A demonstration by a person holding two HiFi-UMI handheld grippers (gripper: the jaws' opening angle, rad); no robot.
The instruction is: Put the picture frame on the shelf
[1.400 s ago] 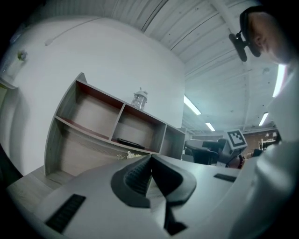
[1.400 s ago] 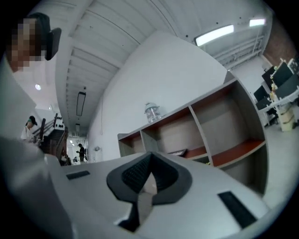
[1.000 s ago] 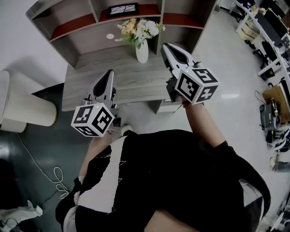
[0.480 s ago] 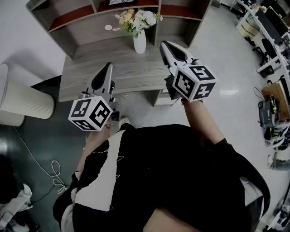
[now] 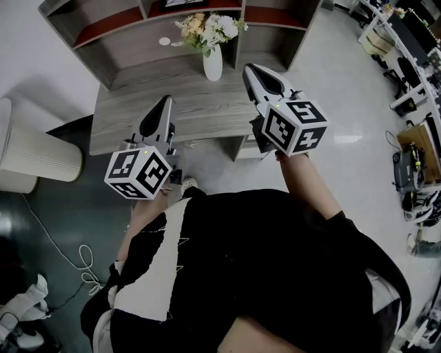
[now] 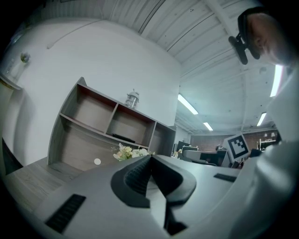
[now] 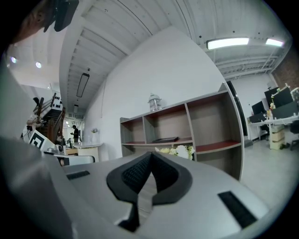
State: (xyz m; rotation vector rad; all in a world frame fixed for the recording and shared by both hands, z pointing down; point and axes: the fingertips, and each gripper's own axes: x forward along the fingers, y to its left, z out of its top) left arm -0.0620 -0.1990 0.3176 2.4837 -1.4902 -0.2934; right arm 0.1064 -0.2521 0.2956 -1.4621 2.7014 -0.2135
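Note:
The dark picture frame (image 6: 124, 138) lies flat in the middle compartment of the grey shelf unit (image 5: 120, 52); the right gripper view has the frame (image 7: 164, 139) there too. In the head view only its edge (image 5: 185, 3) shows at the top. My left gripper (image 5: 165, 101) hovers over the desk's front left, shut and empty (image 6: 150, 156). My right gripper (image 5: 251, 69) is held over the desk's right end, beside the white vase of flowers (image 5: 212, 63), also shut with nothing in it (image 7: 150, 155).
A grey wooden desk (image 5: 138, 127) carries the shelf unit. A small white disc (image 5: 164, 41) lies at the back of it. A glass jar (image 6: 132, 99) stands on top of the shelf. A white ribbed bin (image 5: 34, 155) is at the left, a cable (image 5: 69, 258) on the floor.
Up to half a second ago the desk and shelf slid upward in the head view and the frame nearly left the picture. Since then nothing has moved; both grippers stay shut.

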